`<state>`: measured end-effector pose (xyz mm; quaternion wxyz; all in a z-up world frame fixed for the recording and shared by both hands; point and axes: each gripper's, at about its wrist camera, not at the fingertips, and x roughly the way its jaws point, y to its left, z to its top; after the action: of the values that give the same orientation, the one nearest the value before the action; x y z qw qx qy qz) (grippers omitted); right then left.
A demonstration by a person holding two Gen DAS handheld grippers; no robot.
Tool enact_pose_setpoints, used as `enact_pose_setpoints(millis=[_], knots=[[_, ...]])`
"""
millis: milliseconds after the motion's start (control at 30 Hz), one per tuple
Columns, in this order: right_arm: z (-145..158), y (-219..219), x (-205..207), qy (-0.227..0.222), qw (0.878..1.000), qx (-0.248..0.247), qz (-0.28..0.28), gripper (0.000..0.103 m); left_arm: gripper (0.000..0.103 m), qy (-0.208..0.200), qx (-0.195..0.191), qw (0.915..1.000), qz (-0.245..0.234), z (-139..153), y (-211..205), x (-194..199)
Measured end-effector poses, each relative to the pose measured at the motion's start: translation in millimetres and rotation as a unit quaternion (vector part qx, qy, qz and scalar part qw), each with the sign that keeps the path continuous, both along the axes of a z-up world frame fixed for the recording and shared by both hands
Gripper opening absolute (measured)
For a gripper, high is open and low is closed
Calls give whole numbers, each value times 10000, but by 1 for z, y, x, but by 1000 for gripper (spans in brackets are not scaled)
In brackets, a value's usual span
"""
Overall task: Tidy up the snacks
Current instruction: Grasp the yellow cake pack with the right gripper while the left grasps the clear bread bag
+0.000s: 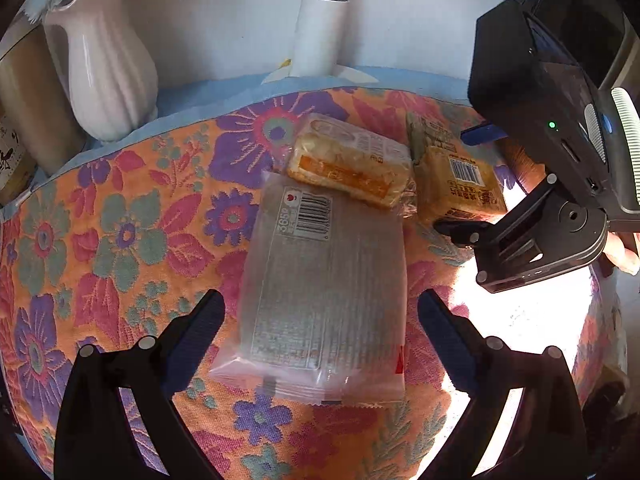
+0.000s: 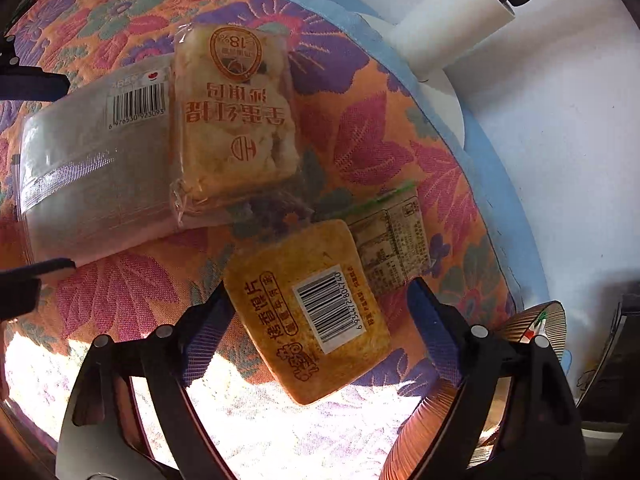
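**Count: 3 snack packs, 2 grippers**

Snacks, 3 total: 1 frosted clear flat pack w/ barcode, 1 orange bread pack resting partly on it, 1 yellow toast-slice pack near table's right edge. Grippers: 2, left & right. Also 1 white ribbed vase, 1 white cylinder stand, 1 floral tablecloth.

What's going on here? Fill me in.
A person is sorting three snack packets on a floral tablecloth with two handheld grippers. The left gripper has its jaws open on either side of the large translucent packet, not gripping it. The right gripper, jaws open, straddles the orange barcode packet. The bread packet partly overlaps the translucent one.
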<state>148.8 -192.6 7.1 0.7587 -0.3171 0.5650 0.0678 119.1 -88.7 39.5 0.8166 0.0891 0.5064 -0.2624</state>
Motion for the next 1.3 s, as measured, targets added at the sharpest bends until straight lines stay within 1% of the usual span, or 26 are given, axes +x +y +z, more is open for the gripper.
enact_pose_setpoints(millis=[33,67,100,167,233,333,400,433,500,567,600,667,767,833,867,900,933,1033,1067,1167,1200,1233,1300], knots=[[0,-1,-1,17,10000,77,-40,77,96,-59,206,9998,-4,-3,-9,2],[1,-1,-2,93,9996,244,-93,73,95,-134,439,9989,81,-7,-17,5],[3,-2,-6,34,9995,275,-139,71,93,-146,532,9984,112,-10,-23,6],[3,-5,-13,-72,9995,273,-173,67,86,-188,533,9982,189,-12,-29,3],[5,-6,-27,-139,9988,369,-292,63,75,-307,664,9969,289,-12,-30,-4],[11,-13,-50,-118,9951,769,-615,58,69,-235,456,9980,360,-6,-14,-13],[14,-15,-71,-120,9917,1062,-710,58,68,-226,377,9983,385,-4,-4,-26],[14,-15,-85,-111,9897,1208,-765,58,68,-189,278,9988,363,-3,2,-36],[10,-12,-115,-170,9869,1353,-858,58,67,-110,115,9994,319,-2,15,-57],[9,-10,-145,-308,9846,1404,-990,58,67,-137,112,9995,278,-1,35,-79],[9,-11,-158,-354,9818,1520,-1081,57,67,-118,127,9995,276,-2,41,-91],[13,-17,-182,-437,9724,1874,-1316,57,67,-71,85,9996,248,-3,50,-111],[10,-28,-213,-690,9584,2172,-1719,57,68,62,-87,9999,64,-10,64,-137],[7,-38,-221,-710,9449,2566,-1903,58,69,29,-52,10000,-42,-11,58,-150],[3,-44,-222,-673,9372,2787,-1987,59,70,-20,19,10000,-43,-12,56,-154],[-2,-47,-224,-683,9317,2903,-2073,61,71,-104,91,9999,2,-13,54,-158],[-4,-48,-229,-715,9276,2982,-2132,63,72,-167,136,9998,52,-14,51,-161],[-8,-51,-236,-874,9194,3160,-2173,64,77,-260,245,9992,177,-16,47,-160],[-8,-52,-235,-927,9166,3215,-2186,64,82,-284,278,9990,208,-18,46,-161],[-8,-56,-238,-1080,9034,3464,-2283,70,87,-286,348,9985,312,-29,45,-159],[-9,-55,-237,-1124,9010,3499,-2305,72,87,-316,326,9984,350,-31,44,-158],[-10,-53,-236,-1181,9016,3462,-2310,72,87,-343,305,9982,394,-31,44,-159],[-12,-48,-231,-1295,9062,3300,-2305,74,84,-403,336,9975,477,-31,42,-160]])
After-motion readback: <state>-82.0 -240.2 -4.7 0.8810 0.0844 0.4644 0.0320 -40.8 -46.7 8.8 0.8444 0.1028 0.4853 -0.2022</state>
